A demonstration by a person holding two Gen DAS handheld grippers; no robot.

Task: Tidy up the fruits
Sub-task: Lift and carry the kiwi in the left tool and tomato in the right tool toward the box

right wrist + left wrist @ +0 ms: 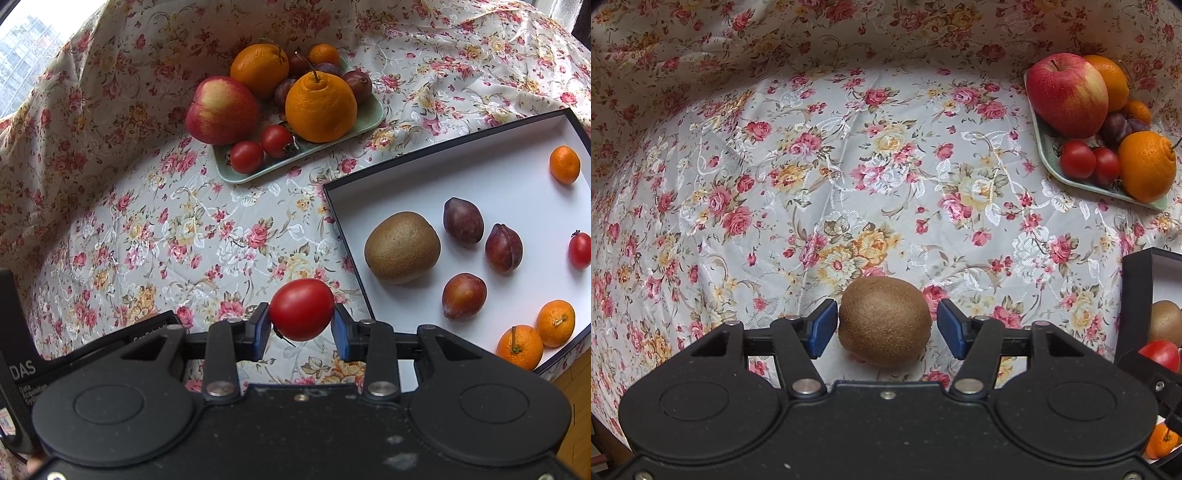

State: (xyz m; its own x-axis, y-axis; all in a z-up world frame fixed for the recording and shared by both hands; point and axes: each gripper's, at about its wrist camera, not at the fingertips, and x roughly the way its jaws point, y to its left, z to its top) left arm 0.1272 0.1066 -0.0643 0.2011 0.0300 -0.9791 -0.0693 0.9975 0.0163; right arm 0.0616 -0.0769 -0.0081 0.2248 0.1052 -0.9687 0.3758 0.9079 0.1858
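Nearest the cam in left wrist view: our left gripper (pixel 887 325), jaws spread moderately wide w/ a kiwi (pixel 884 322) sitting right between the blue pads (pixel 823 328). The pads don't press on it: a thin gap shows on each side, left pad v. close, right pad a bit further off. The kiwi rests on the floral tablecloth (pixel 849 166), long axis running roughly across, pad to pad, so the jaws would have to close on its longer dimension. Fruit is dead centre between the fingers, gripper pointing steeply down at it.

Right gripper (pixel 300 326) is clamped on a cherry tomato (pixel 301 309), held clear above the cloth, pads touching both sides.

The box (pixel 517 192) w/ white floor lies to the right of our right gripper, already holding a kiwi, plums, small oranges and one tomato. Green tray (pixel 236 173) w/ apple, big oranges, tomatoes sits further back.

Our read: the right hand is nearer the box, so the tomato prob. goes in there. Can't tell whether the left hand is about to grasp the kiwi or let go of it; either way it's well apart from the box, which lies off to its right.
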